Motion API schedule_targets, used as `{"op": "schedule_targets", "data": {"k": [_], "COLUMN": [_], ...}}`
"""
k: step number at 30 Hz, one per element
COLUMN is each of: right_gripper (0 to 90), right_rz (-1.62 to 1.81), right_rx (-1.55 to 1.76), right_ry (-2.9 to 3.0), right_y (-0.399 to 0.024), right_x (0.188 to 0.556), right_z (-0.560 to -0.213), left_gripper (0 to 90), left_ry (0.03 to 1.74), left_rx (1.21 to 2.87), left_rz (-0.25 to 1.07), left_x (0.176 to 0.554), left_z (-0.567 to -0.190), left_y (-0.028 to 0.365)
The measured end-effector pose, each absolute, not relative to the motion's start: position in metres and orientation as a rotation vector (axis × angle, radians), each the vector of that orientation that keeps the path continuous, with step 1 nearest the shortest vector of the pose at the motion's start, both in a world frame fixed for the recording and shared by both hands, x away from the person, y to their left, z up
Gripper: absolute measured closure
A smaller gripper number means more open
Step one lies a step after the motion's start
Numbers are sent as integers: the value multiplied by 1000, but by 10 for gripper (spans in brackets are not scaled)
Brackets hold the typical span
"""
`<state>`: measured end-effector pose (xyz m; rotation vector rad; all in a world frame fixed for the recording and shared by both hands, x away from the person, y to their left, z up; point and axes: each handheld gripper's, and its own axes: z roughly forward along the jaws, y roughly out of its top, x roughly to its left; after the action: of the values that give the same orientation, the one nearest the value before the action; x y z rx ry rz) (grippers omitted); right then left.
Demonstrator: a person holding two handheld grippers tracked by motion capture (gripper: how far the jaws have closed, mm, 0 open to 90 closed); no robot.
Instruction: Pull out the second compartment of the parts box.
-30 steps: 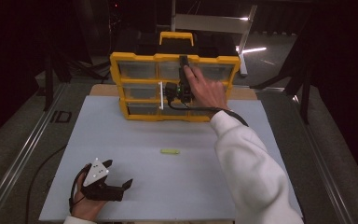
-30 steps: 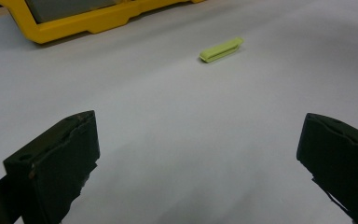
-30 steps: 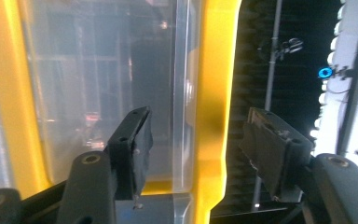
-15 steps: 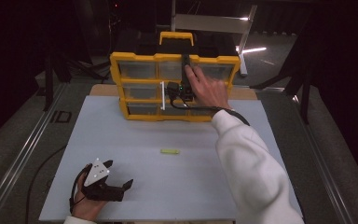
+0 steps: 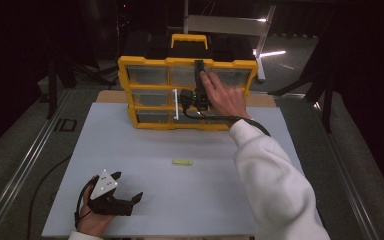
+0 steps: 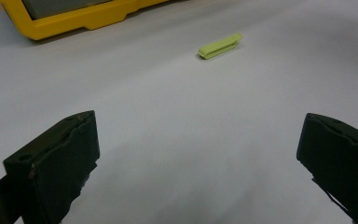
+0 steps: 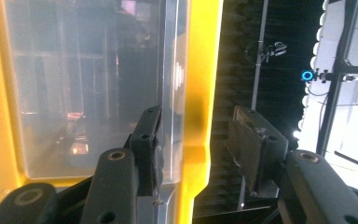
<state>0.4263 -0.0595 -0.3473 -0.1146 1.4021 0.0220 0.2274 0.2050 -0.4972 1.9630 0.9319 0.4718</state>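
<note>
A yellow organiser case [image 5: 150, 95] with clear lids stands tilted up at the far side of the white board [image 5: 130, 150]. My right gripper [image 5: 199, 70] reaches over its top edge. In the right gripper view the yellow rim [image 7: 204, 93] lies between the jaws of my right gripper [image 7: 196, 116]. They have just been closing: the left pad [image 7: 151, 140] is at the clear lid, while a narrow gap shows at the right pad. My left gripper [image 5: 129, 185] rests open on the board near its front left; nothing is between the jaws of my left gripper [image 6: 198, 119].
A small lime-green piece [image 5: 182, 162] lies flat mid-board, ahead of the left gripper [image 6: 220, 45]. A white strip [image 5: 176, 104] stands against the case front. The case has a yellow handle [image 5: 189, 39] on top. Metal rails run along both sides of the table.
</note>
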Motion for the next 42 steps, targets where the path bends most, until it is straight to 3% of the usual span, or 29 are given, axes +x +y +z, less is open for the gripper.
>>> {"op": "schedule_targets", "data": {"k": [18,42], "right_gripper": [734,790], "right_rz": [-29,-17], "right_rx": [-125,-76], "right_ry": [1483,1534], "right_y": [-56,-53], "right_x": [421,422], "right_z": [-346,-342], "left_gripper": [0,0], "left_ry": [932,935], "left_rx": [1966,1967], "left_rz": [468,470], "left_x": [227,227], "left_z": [-498,-498], "left_y": [204,204]}}
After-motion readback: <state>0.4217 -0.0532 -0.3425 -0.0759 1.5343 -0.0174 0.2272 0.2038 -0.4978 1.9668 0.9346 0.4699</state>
